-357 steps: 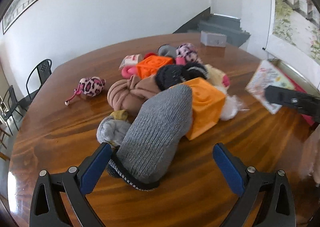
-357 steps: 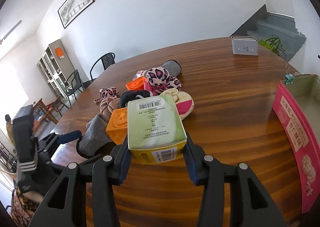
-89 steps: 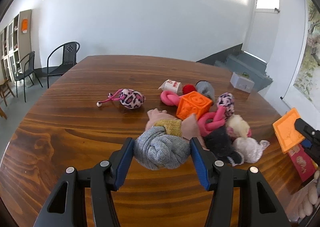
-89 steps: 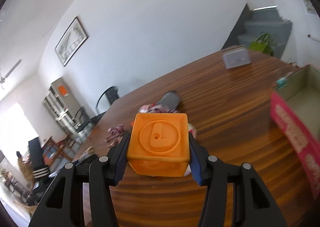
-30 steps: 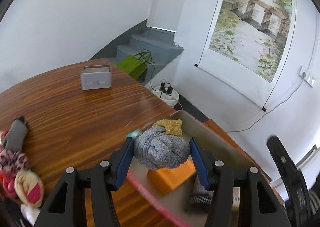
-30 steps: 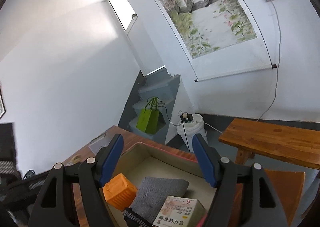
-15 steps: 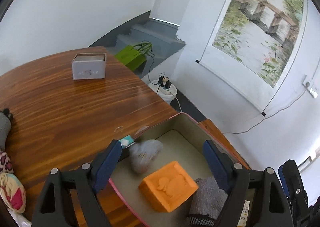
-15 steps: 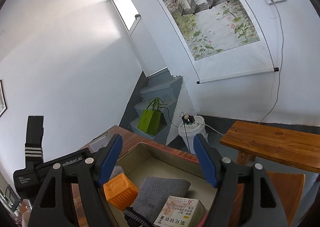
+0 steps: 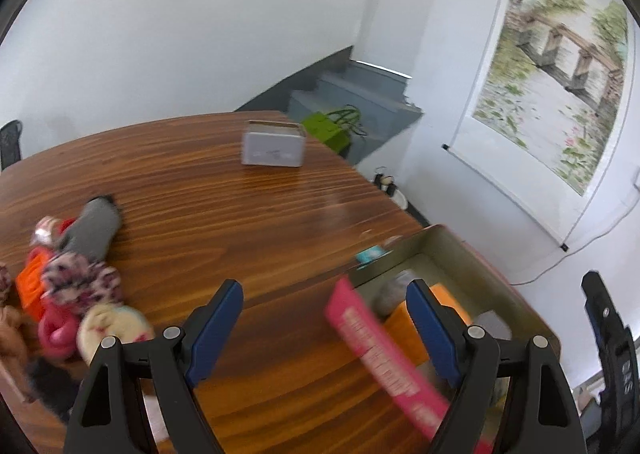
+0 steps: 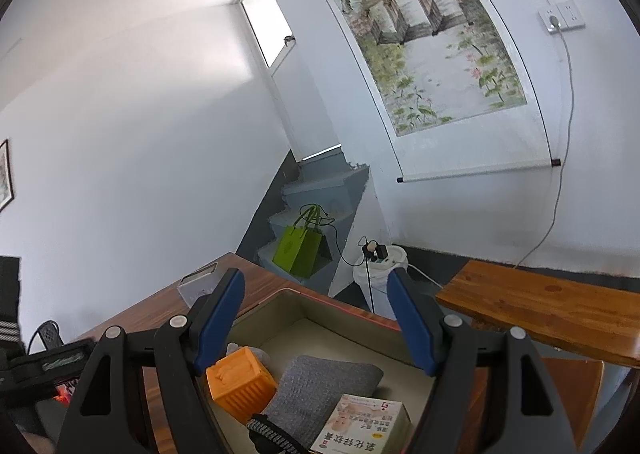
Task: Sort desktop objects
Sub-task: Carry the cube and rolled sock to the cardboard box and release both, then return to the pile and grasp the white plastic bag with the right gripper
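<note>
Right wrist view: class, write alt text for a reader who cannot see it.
An open, empty two-finger tool hovers over a pink-sided box holding an orange cube, a grey sock and a small printed carton. Behind are a white wall, a landscape scroll, grey stairs and a green bag.

Broad bare stretch of wooden table (image 9: 224, 206) open ahead, between a heap of soft toys and socks (image 9: 76, 294) crowding the near left edge and a pink-walled box (image 9: 372, 338) at the right edge. Small grey tin (image 9: 274, 144) alone at the far side, well apart from both. Inside the box, orange block (image 10: 240, 384), grey sock (image 10: 320, 386) and a printed carton (image 10: 364, 430) filling the near half; far half of the floor bare. Box open at the top, nothing overhead.
</note>
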### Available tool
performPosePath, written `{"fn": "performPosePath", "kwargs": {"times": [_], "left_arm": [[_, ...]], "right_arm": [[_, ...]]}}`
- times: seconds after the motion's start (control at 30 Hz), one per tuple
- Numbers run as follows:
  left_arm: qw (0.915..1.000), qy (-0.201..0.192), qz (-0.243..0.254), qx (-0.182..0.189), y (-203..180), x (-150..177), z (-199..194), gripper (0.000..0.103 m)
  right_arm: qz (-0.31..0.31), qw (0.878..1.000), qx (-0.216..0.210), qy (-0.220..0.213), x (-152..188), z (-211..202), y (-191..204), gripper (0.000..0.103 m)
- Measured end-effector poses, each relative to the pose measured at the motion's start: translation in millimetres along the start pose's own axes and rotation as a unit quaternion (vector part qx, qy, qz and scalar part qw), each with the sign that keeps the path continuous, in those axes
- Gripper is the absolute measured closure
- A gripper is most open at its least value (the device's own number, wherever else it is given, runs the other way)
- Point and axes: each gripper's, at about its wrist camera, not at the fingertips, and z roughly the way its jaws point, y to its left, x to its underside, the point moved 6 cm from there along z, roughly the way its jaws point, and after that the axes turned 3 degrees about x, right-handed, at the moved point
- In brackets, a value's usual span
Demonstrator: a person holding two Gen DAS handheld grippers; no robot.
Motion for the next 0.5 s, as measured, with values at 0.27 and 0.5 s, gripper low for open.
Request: {"fn": "performPosePath", "kwargs": {"times": [0.27,0.5], "left_arm": [[0.9973,-0.015,-0.052,-0.049,78.9,23.3,-47.5,0.018],[0.9830,-0.048,-0.098,-0.147,166.5,45.6,-91.3,0.018]], "right_arm": [[-0.070,0.997,-0.007,-0.006,10.3,-2.3,30.4,0.024],[-0.174,0.984,-0.030,-0.021,32.5,-15.6,80.8,0.022]]}}
